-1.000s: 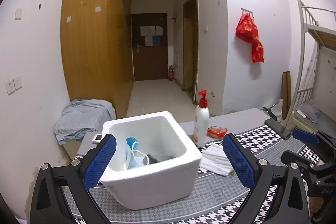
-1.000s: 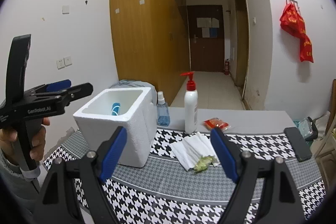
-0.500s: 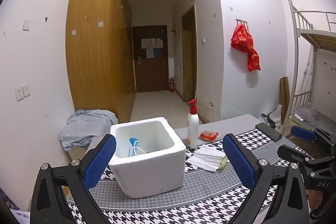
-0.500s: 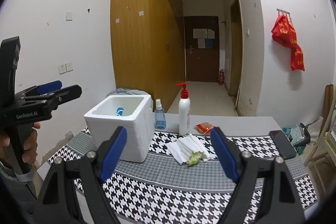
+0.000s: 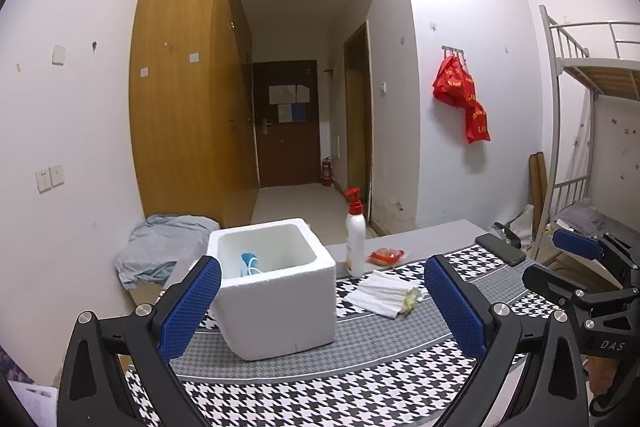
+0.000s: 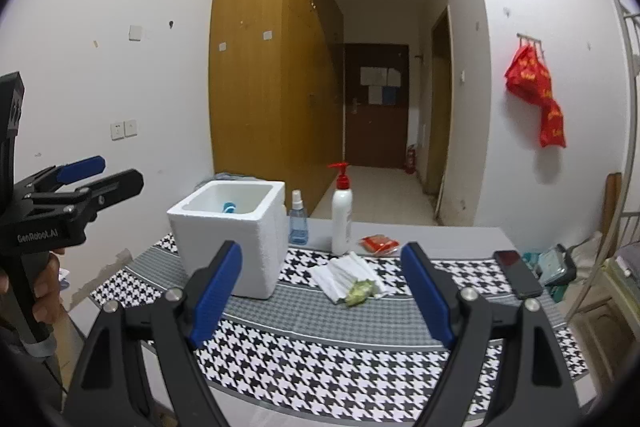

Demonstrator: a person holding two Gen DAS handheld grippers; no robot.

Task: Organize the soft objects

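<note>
We have both units up off the surface [image 6: 360, 339], nothing between the pads. Left hand-held gripper [image 5: 320, 303] is spread wide, framing the foam box [image 5: 276, 291] in the lower centre of its frame; right hand-held gripper [image 6: 320, 291] is likewise spread, with the folded white cloth [image 6: 348, 275] sitting between its fingers in the lower middle, well ahead of the tips. The box is rigid white foam, square, thick-walled, open-topped, with a blue item [image 6: 229, 207] inside against the far wall. The cloth is a soft, flat stack with a crumpled greenish bit [image 6: 360, 291] at its near edge. The houndstooth mat runs to the near edge at frame bottom; bare grey strip behind it. Open mat lies between box and cloth and in front of both. At the back: white pump bottle [image 6: 341, 215], blue spray bottle [image 6: 298, 223], red packet [image 6: 378, 243]. A dark phone [image 6: 516, 279] lies near the right edge.
</note>
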